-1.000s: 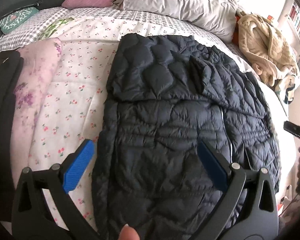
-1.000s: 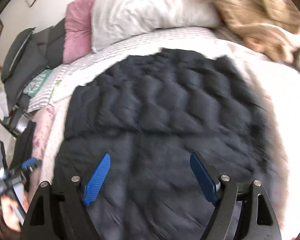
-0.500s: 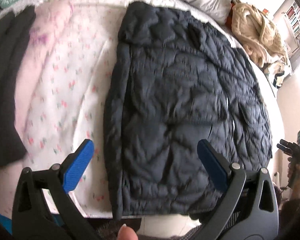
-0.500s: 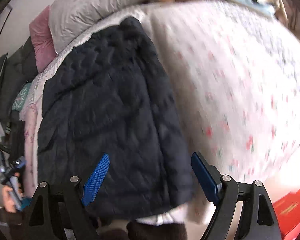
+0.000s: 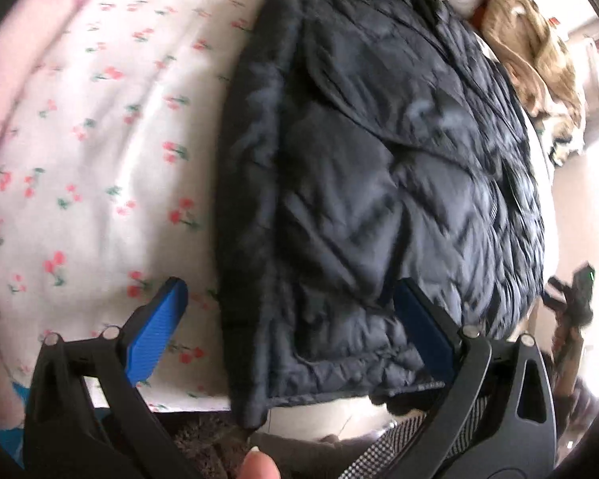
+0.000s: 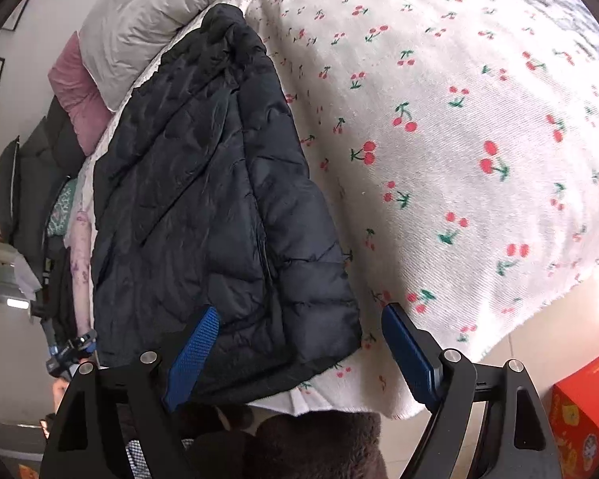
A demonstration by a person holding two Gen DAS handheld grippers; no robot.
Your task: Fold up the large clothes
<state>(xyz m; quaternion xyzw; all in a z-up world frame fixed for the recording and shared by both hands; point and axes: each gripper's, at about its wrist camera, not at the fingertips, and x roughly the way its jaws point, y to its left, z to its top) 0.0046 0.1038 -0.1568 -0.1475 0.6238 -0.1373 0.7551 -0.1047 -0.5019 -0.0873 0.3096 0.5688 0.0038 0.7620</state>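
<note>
Cherry-print sheet (image 6: 479, 127) right of the jacket (image 6: 203, 183) is bare, free to pass. Left of the jacket (image 5: 379, 159), a bare strip of sheet (image 5: 100, 159). Pillows (image 6: 147, 12) block the far end; red box (image 6: 583, 403) sits on the floor, right.

Cherry-print sheet (image 6: 459, 119), grey pillow (image 6: 147, 12)

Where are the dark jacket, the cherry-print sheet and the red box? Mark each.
dark jacket (image 6: 203, 199), right wrist view, middle of its quilted front.
cherry-print sheet (image 6: 459, 139), right wrist view, bare stretch right of the jacket.
red box (image 6: 587, 411), right wrist view, its printed side on the floor.
</note>
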